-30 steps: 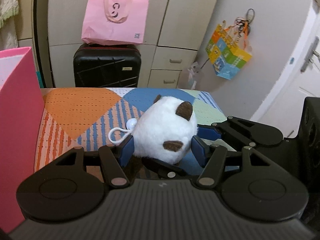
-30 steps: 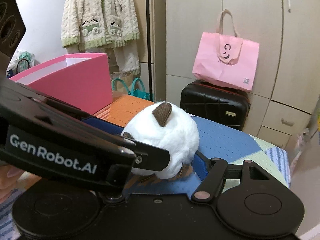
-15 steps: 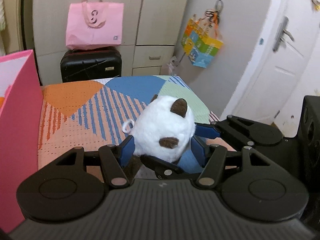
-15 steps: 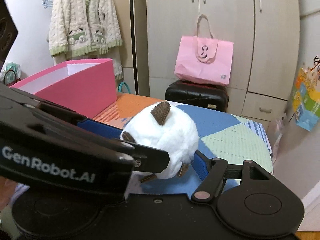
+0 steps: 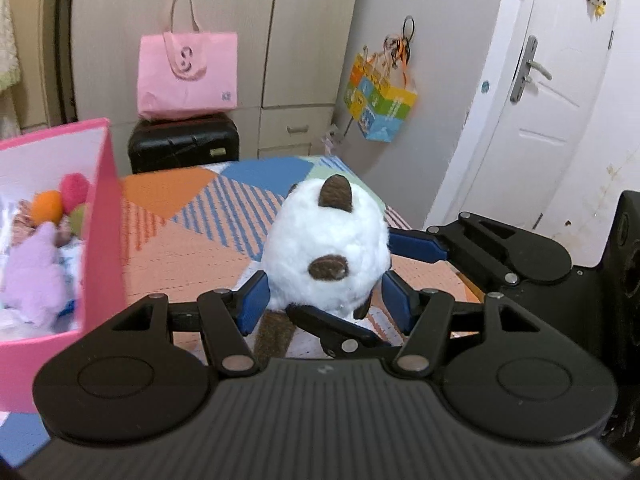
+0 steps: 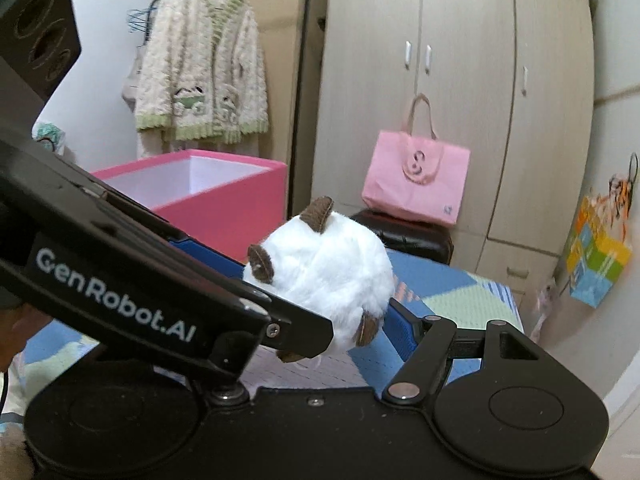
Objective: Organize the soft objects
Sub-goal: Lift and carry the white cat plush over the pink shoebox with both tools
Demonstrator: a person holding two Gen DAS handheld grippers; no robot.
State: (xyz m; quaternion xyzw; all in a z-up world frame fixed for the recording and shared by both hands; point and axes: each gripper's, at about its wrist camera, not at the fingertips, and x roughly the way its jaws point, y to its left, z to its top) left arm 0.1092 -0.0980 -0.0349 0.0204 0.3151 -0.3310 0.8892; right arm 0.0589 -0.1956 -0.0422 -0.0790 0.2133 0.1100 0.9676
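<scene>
A round white plush toy with brown ears point(image 5: 328, 248) is held above the patchwork bed. My left gripper point(image 5: 324, 300) is shut on the white plush, its blue pads pressed to both sides. My right gripper point(image 6: 328, 292) is also shut on the plush point(image 6: 332, 268) from the other side; its fingers point(image 5: 416, 245) show at the right in the left wrist view. A pink box point(image 5: 100, 216) stands at the left of the bed, with several soft toys point(image 5: 36, 268) inside. The box also shows in the right wrist view point(image 6: 224, 208).
The patchwork bedspread point(image 5: 192, 232) lies below. A black suitcase point(image 5: 184, 144) with a pink tote bag point(image 5: 186, 76) on it stands beyond the bed foot, before wardrobes. A colourful bag point(image 5: 380, 104) hangs on the wall. A white door point(image 5: 552, 120) is at the right.
Both grippers have lifted the plush up off the bed. The views have risen, and the inside of the pink box with its toys has come into sight.
</scene>
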